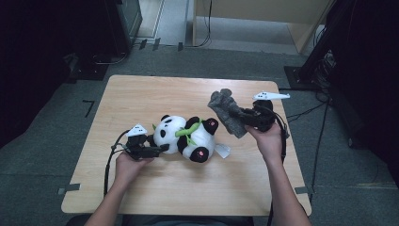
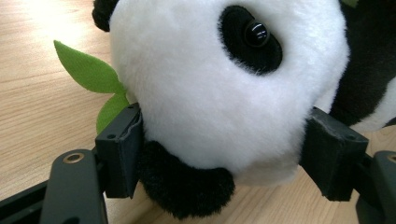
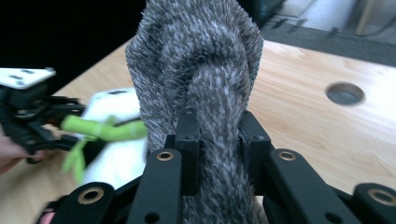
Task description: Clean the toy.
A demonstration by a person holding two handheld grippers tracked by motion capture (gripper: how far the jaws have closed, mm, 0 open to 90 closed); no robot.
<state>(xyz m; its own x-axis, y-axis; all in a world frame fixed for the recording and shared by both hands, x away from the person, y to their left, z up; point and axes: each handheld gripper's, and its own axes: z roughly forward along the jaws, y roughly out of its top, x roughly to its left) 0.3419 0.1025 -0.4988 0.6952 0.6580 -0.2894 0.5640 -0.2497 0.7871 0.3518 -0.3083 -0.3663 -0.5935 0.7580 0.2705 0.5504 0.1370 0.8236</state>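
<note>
Resting on its back near the middle of the wooden worktop point(image 1: 141, 94): 1 plush panda point(image 1: 186, 136), black and white, green bamboo sprig across its chest, white tag beside its foot. Left gripper point(image 1: 157, 149), level at the worktop surface, has its 2 fingers point(image 2: 119, 151) spread wide and pressed against both sides of the panda's white head, a green felt leaf point(image 2: 88, 74) just behind 1 of them. Right gripper point(image 1: 244, 117), raised above the worktop's right side, has its fingers point(image 3: 189, 140) nearly together, clamped on 1 bunched grey fuzzy cloth point(image 1: 228, 113) that hangs clear of the worktop.
</note>
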